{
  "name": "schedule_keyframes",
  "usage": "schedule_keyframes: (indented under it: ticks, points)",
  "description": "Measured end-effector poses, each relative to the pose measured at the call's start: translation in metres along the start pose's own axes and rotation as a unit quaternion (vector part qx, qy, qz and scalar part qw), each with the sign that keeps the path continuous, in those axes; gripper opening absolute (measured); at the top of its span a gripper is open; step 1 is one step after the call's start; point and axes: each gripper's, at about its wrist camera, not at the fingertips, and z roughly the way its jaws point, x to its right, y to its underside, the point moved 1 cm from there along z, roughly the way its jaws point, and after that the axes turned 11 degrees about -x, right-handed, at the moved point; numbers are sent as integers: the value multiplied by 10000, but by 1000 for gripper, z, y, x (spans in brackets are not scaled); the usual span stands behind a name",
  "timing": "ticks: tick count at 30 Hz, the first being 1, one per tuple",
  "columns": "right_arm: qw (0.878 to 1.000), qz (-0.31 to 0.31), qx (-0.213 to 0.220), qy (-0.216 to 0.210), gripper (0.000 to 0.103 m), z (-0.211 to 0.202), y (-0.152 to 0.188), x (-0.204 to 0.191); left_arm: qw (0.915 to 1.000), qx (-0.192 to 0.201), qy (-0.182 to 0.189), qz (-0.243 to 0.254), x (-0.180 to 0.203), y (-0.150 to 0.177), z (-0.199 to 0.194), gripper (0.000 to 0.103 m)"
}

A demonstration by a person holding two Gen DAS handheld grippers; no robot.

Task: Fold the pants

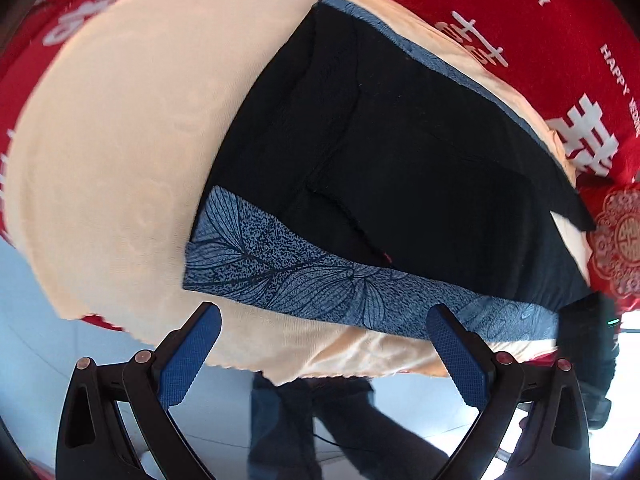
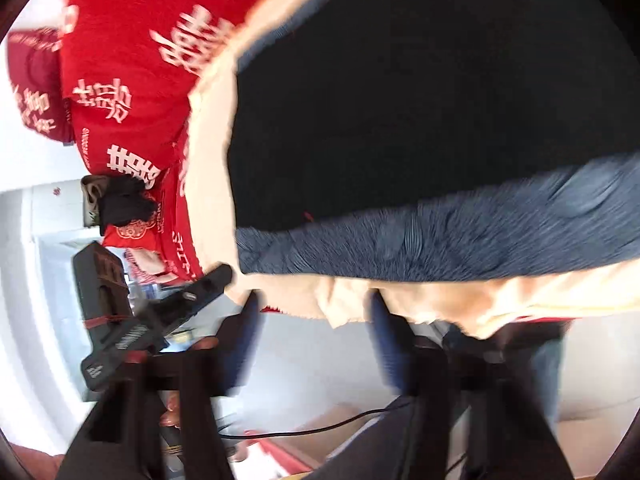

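The pants (image 1: 400, 160) are black with a blue leaf-print band (image 1: 320, 284) along the near edge. They lie folded flat on a cream cloth (image 1: 120, 160). My left gripper (image 1: 324, 320) is open and empty, just short of the blue band. In the right wrist view the pants (image 2: 400, 100) fill the upper right, with the blue band (image 2: 440, 236) below them; this view is blurred. My right gripper (image 2: 312, 300) is open and empty at the cream cloth's near edge (image 2: 400, 296), just short of the band.
A red cover with white characters (image 1: 560, 40) lies under the cream cloth and shows again at the left of the right wrist view (image 2: 120, 80). A black device (image 2: 120, 320) sits at the left, off the bed. The floor (image 1: 80, 340) lies below the near edge.
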Motion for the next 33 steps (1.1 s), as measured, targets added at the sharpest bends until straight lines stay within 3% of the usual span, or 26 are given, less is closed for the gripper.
schedule_keyframes:
  ticks: [4,9,10,11,12,17,20,22,27,31,33]
  points:
    - [9992,325,139,-184,53,22,-5,33,9977,-51,650,-187,-11,0,12,103]
    - [9943,584,417,-785,53,21,-13,51,9960,-179,806,-353,-22,7,22,103]
    - [9929,620,476,-891,49,19,-15,50,9957,-216,798,-415,-22,9,24,103]
    - [9914,629,527,-1015,22,16,-17,48,9951,-239,828,-477,-23,10,24,103]
    - [9894,591,642,-1163,6,6,-19,42,9933,-264,961,-587,-22,10,24,103]
    - [9854,7,808,-1499,6,-21,-12,8,9783,-41,1684,-1204,-12,-13,30,100]
    - [9873,-110,695,-1428,6,-23,-11,2,9796,-31,1598,-1219,-5,-26,42,50]
    - [9914,-148,540,-1184,7,-18,-12,6,9826,-75,1511,-1074,-2,-29,48,39]
    - [9939,191,632,-883,15,-29,-7,52,9828,-105,1670,-787,-2,-31,39,37]
    - [9882,688,959,-972,40,-45,4,88,9859,-184,1587,-507,7,-35,34,37]
    - [9833,874,1131,-1124,40,-51,6,100,9871,-230,1527,-431,9,-37,34,37]
